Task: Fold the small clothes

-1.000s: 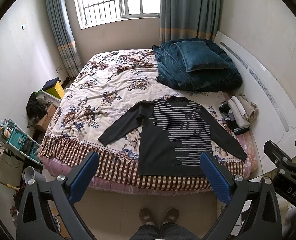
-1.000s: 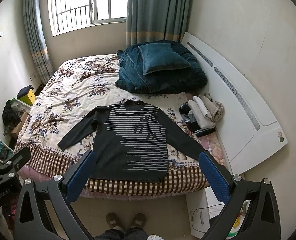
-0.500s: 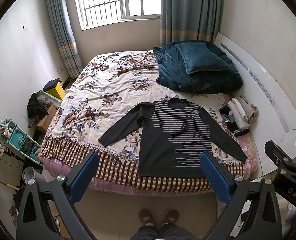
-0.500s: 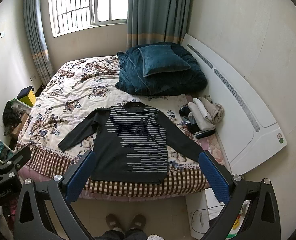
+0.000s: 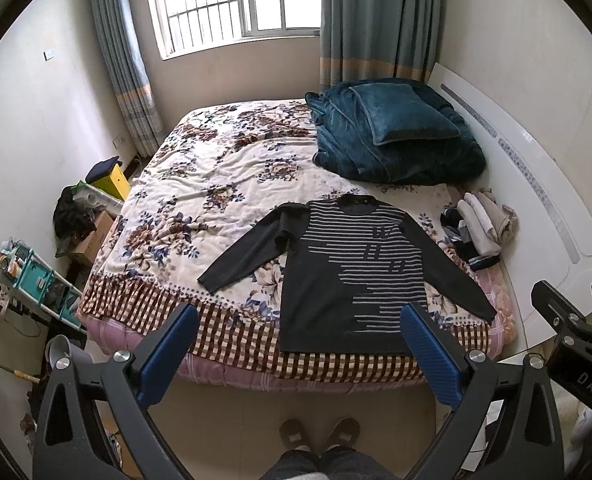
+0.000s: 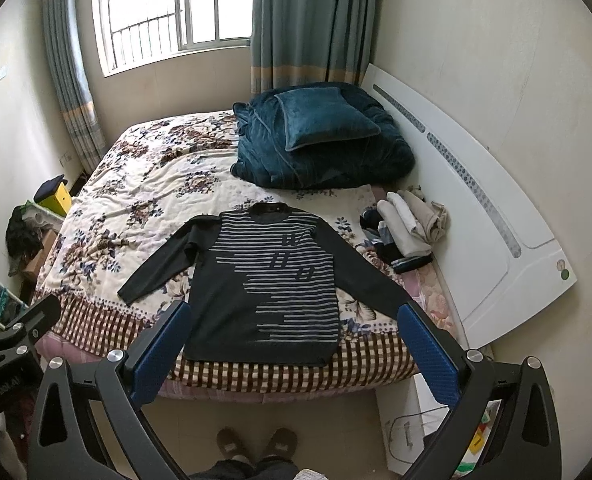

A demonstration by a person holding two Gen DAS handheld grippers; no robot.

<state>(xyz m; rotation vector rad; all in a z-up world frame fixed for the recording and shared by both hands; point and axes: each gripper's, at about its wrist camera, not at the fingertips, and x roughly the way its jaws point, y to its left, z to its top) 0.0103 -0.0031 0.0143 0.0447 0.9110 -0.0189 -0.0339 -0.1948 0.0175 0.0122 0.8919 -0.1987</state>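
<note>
A dark long-sleeved sweater with grey stripes lies flat, face up, at the near edge of the bed, sleeves spread out to both sides; it also shows in the right wrist view. My left gripper is open and empty, held high above the floor in front of the bed, well short of the sweater. My right gripper is open and empty too, held beside it at about the same height.
The bed has a floral blanket with a checked border. A teal duvet and pillow lie at the head. A pile of folded clothes sits right of the sweater. A white headboard stands on the right. Clutter and shelves stand on the left.
Both cameras have drifted slightly back and up, so the bed and sweater sit a little lower in view. The sweater has not moved and both grippers stay open.
</note>
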